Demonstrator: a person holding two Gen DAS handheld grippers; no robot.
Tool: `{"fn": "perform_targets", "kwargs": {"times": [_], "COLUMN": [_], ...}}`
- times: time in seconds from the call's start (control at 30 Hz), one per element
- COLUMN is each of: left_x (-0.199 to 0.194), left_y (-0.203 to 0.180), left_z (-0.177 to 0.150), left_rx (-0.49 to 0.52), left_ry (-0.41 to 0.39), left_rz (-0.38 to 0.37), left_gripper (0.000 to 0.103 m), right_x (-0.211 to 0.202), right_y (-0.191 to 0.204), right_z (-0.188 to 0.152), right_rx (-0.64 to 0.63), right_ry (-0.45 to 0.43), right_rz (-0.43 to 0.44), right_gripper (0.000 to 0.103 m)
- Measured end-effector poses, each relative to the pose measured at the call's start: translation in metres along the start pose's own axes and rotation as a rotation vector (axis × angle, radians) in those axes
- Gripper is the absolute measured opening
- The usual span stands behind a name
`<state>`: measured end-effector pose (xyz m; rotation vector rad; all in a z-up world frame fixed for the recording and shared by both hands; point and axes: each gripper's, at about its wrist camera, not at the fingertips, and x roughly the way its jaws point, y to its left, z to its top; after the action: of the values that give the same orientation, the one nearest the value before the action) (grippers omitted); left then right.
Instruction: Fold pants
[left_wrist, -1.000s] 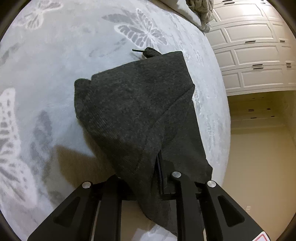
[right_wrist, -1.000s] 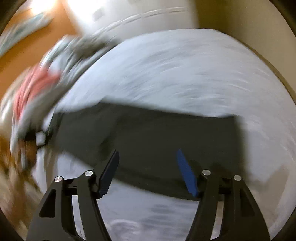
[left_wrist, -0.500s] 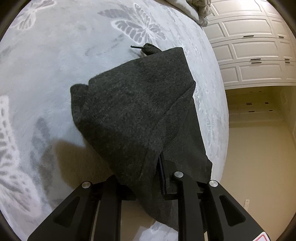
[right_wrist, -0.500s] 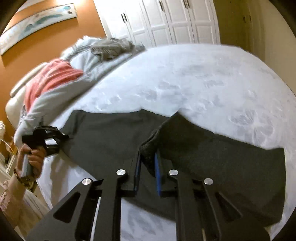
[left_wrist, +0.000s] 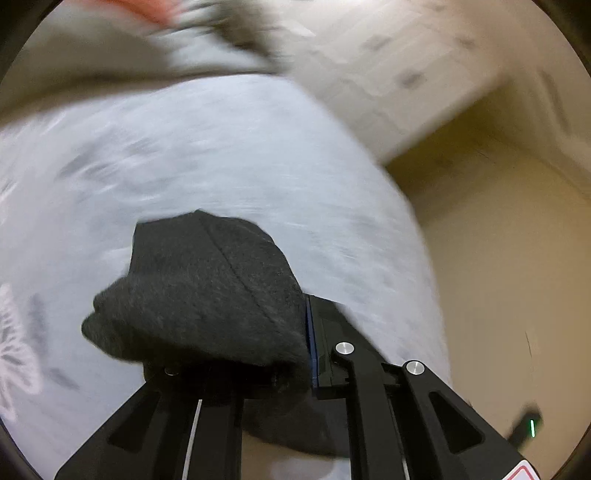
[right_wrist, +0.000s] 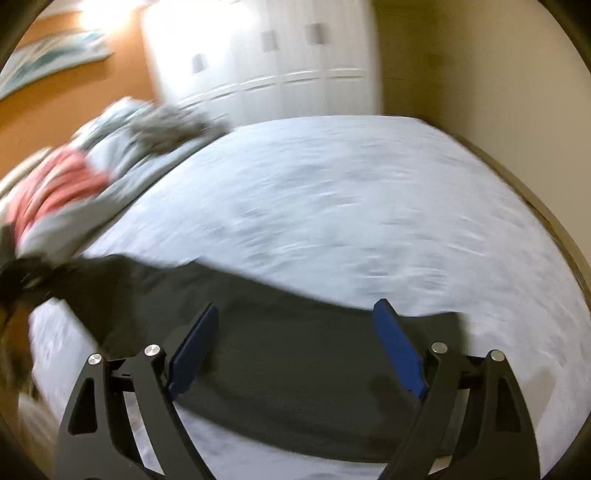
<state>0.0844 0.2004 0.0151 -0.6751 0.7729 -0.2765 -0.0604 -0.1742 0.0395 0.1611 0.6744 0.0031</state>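
Observation:
The dark grey pants (right_wrist: 295, 369) lie stretched flat across the pale bedcover (right_wrist: 351, 206) in the right wrist view. Above them my right gripper (right_wrist: 296, 304) has its jaws opening wide; its blue pads (right_wrist: 192, 350) touch no cloth. In the left wrist view one end of the pants (left_wrist: 207, 295) is bunched up and raised off the bed. My left gripper (left_wrist: 299, 328) has its jaws closing tight on this bunch. The cloth drapes over its left finger and hides it. Both views are motion-blurred.
A heap of red and grey bedding (right_wrist: 74, 184) lies at the head of the bed. White wardrobe doors (right_wrist: 258, 74) stand behind it beside an orange wall (right_wrist: 74, 99). Beige floor (left_wrist: 498, 277) lies past the bed's right edge.
My right gripper, shut on a pants fold half a second ago, has let go and opened; the pants now lie flat. My left gripper has risen and rolled, lifting its end.

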Motion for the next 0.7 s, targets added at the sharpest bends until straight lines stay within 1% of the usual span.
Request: {"fn": "perform_targets", "kwargs": {"times": [0.03, 0.07, 0.1, 0.13, 0.17, 0.2, 0.23, 0.27, 0.3, 0.33, 0.4, 0.47, 0.5, 0.53, 0.6, 0.67, 0.7], "left_x": [0.001, 0.006, 0.017, 0.028, 0.045, 0.056, 0.065, 0.068, 0.071, 0.067, 0.045, 0.026, 0.016, 0.012, 0.006, 0.002, 0.002], "left_y": [-0.025, -0.051, -0.076, -0.089, -0.101, -0.105, -0.106, -0.108, -0.108, -0.106, -0.096, -0.084, -0.075, -0.073, -0.061, -0.046, -0.037], "left_z": [-0.009, -0.019, -0.036, -0.046, -0.062, -0.074, -0.086, -0.09, -0.092, -0.09, -0.077, -0.065, -0.056, -0.052, -0.042, -0.036, -0.033], "left_rx": [0.078, 0.155, 0.243, 0.293, 0.348, 0.366, 0.384, 0.396, 0.4, 0.39, 0.34, 0.305, 0.281, 0.272, 0.253, 0.222, 0.2], "left_ry": [0.013, 0.037, 0.083, 0.126, 0.187, 0.201, 0.199, 0.213, 0.234, 0.239, 0.172, 0.106, 0.06, 0.033, -0.009, -0.022, -0.016], "left_rz": [-0.052, -0.094, -0.123, -0.132, -0.102, -0.046, 0.019, 0.034, 0.034, 0.022, -0.015, -0.017, 0.006, 0.028, 0.079, 0.109, 0.118], "left_gripper": [0.009, 0.01, 0.018, 0.056, 0.076, 0.087, 0.085, 0.085, 0.085, 0.086, 0.087, 0.089, 0.089, 0.089, 0.089, 0.089, 0.089], "right_x": [-0.003, -0.002, 0.0, 0.002, 0.008, 0.015, 0.024, 0.029, 0.033, 0.037, 0.041, 0.045, 0.049, 0.056, 0.062, 0.073, 0.079], "right_y": [-0.02, -0.032, -0.044, -0.053, -0.059, -0.066, -0.066, -0.065, -0.06, -0.055, -0.038, -0.02, -0.012, -0.003, 0.006, 0.012, 0.013], "right_z": [0.001, 0.003, 0.004, 0.0, -0.002, -0.005, -0.008, -0.013, -0.019, -0.023, -0.03, -0.032, -0.034, -0.034, -0.035, -0.036, -0.039], "right_rx": [0.06, 0.096, 0.143, 0.177, 0.201, 0.222, 0.234, 0.236, 0.237, 0.229, 0.19, 0.135, 0.125, 0.114, 0.117, 0.139, 0.165], "right_ry": [0.001, 0.009, 0.025, 0.044, 0.066, 0.098, 0.144, 0.172, 0.195, 0.222, 0.25, 0.264, 0.271, 0.286, 0.295, 0.308, 0.321], "right_rz": [-0.029, -0.038, -0.043, -0.04, -0.034, -0.026, -0.005, 0.012, 0.028, 0.046, 0.063, 0.1, 0.124, 0.164, 0.204, 0.237, 0.245], "right_gripper": [0.083, 0.083, 0.083, 0.083, 0.083, 0.083, 0.083, 0.083, 0.083, 0.083, 0.083, 0.083, 0.083, 0.083, 0.084, 0.089, 0.089]}}
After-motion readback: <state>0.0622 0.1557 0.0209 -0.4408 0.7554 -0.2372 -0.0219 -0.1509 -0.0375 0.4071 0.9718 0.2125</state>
